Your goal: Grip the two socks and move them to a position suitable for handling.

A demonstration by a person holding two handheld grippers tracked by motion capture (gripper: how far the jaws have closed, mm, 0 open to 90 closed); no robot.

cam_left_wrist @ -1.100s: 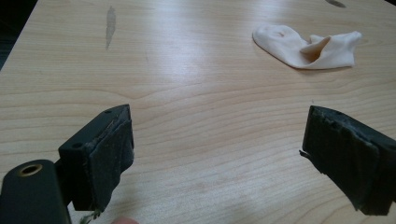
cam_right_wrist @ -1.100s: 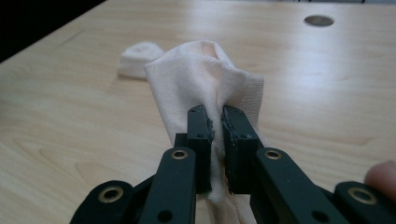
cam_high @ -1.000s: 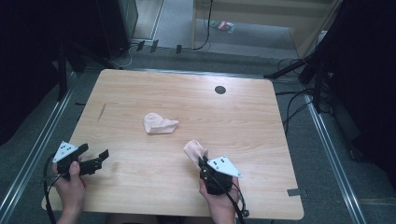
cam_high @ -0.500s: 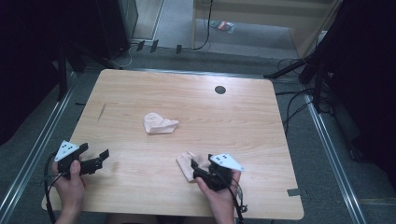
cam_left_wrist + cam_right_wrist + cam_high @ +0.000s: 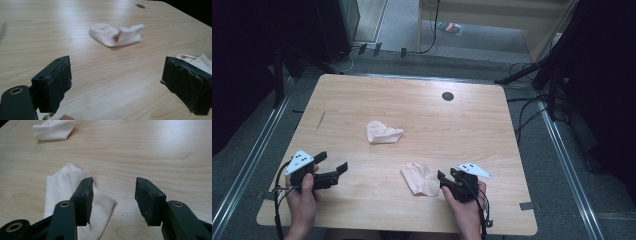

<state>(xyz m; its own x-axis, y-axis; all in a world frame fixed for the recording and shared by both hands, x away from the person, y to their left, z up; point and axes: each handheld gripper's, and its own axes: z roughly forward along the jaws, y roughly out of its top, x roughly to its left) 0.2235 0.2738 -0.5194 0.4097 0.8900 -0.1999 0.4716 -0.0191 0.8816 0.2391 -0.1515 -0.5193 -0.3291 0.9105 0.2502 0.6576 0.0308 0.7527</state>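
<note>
High view
- Table: pale wood, with a dark round hole far right of centre and a thin dark mark at far left.
- Near sock: pale pink, flat on the table near the front edge, just left of the right gripper.
- Far sock: crumpled, mid-table, well apart from both grippers.
- Right gripper: held in a hand at the near edge, jaws pointing left at the near sock; whether they touch it is hard to make out.
- Left gripper: held in a hand at near left, jaws spread, over bare wood.
- Cut off: both forearms leave the bottom edge.
- Around: dark floor, cables and stands beyond the table; details lost in shadow.

Left gripper view
- Left gripper: jaws stand wide apart, nothing between them.
- Far sock: ahead, slightly blurred.
- Near sock: mostly hidden behind the right-hand jaw.
- Hole: at the far edge.

Right gripper view
- Right gripper: jaws partly spread, having just been closing; bare wood between them, nothing pinched.
- Near sock: lies flat under and behind the left-hand jaw, which covers its middle.
- Far sock: top left, cut off by the frame.
</note>
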